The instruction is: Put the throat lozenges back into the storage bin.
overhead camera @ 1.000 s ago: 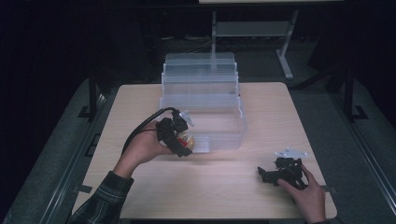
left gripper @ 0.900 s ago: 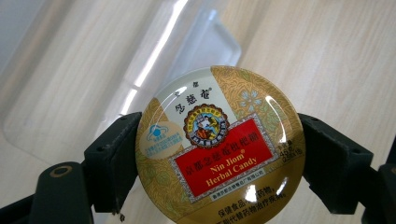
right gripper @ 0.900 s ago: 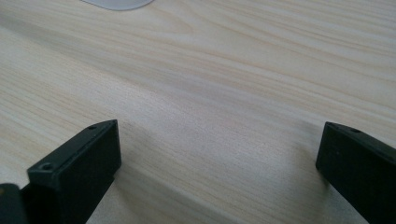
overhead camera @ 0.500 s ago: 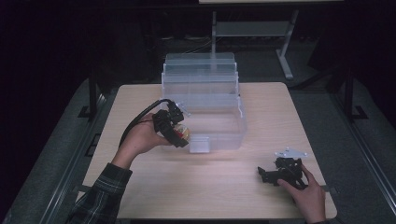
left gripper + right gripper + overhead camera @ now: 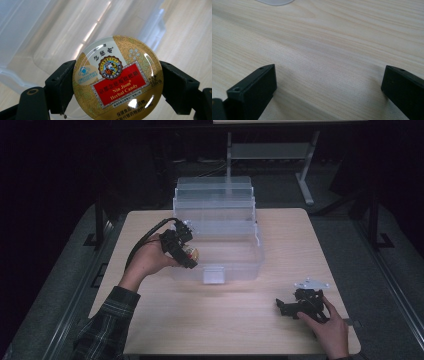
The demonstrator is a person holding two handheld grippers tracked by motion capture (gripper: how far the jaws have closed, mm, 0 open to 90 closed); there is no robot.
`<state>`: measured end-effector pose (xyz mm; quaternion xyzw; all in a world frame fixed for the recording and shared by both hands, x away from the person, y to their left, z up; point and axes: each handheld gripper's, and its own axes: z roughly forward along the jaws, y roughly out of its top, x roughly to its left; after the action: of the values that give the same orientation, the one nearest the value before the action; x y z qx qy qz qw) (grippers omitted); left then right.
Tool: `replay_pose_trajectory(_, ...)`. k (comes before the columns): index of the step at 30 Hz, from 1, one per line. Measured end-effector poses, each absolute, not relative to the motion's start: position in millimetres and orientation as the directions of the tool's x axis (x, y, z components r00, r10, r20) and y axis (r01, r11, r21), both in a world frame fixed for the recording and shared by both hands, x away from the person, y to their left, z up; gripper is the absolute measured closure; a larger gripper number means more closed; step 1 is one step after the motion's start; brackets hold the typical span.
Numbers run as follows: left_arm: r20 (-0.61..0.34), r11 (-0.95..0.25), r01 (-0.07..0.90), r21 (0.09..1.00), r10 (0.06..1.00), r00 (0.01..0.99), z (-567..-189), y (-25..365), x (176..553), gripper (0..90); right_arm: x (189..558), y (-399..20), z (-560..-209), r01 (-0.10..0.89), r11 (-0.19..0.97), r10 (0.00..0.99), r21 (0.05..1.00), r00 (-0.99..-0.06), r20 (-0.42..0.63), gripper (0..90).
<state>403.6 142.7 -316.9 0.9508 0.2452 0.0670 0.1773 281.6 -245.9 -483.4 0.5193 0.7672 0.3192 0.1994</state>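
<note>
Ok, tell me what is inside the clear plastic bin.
Through the clear bin nothing shows inside. The left gripper holds a candy tin at its left wall, which covers that corner.

The high view is dim: the surroundings fall to near black, and light from overhead picks out the pale surface [image 5: 280,245], slightly soft. In the left gripper view the tin [image 5: 117,77] is sharp, with white glare spots on its lid; the bin [image 5: 62,30] behind is blurred and streaked with reflections. In the right gripper view the wood grain is clear, with soft shadows beside the fingers [image 5: 253,90].
</note>
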Motion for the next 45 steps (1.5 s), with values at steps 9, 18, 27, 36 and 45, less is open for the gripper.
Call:
replay_pose_trajectory(9, 0.058, -0.809, 0.464, 0.360, 0.516, 0.855, -317, 150, 415, 19.6, 281, -246, -483, 0.671, 0.255, 0.925, 0.696, -0.380, 0.027, 0.0)
replay_pose_trajectory(18, 0.073, -0.796, 0.483, 0.364, 0.542, 0.837, -318, 156, 423, 19.6, 282, -246, -483, 0.670, 0.257, 0.924, 0.697, -0.381, 0.026, 0.0)
replay_pose_trajectory(27, 0.084, -0.798, 0.495, 0.344, 0.551, 0.830, -325, 160, 433, 19.6, 282, -246, -484, 0.670, 0.256, 0.924, 0.697, -0.380, 0.026, 0.0)
replay_pose_trajectory(36, 0.092, -0.805, 0.497, 0.326, 0.550, 0.830, -334, 161, 441, 19.6, 282, -246, -484, 0.670, 0.256, 0.924, 0.697, -0.381, 0.026, 0.0)
replay_pose_trajectory(45, 0.098, -0.820, 0.489, 0.296, 0.535, 0.839, -345, 159, 447, 19.5, 282, -246, -484, 0.670, 0.256, 0.924, 0.697, -0.380, 0.026, 0.0)
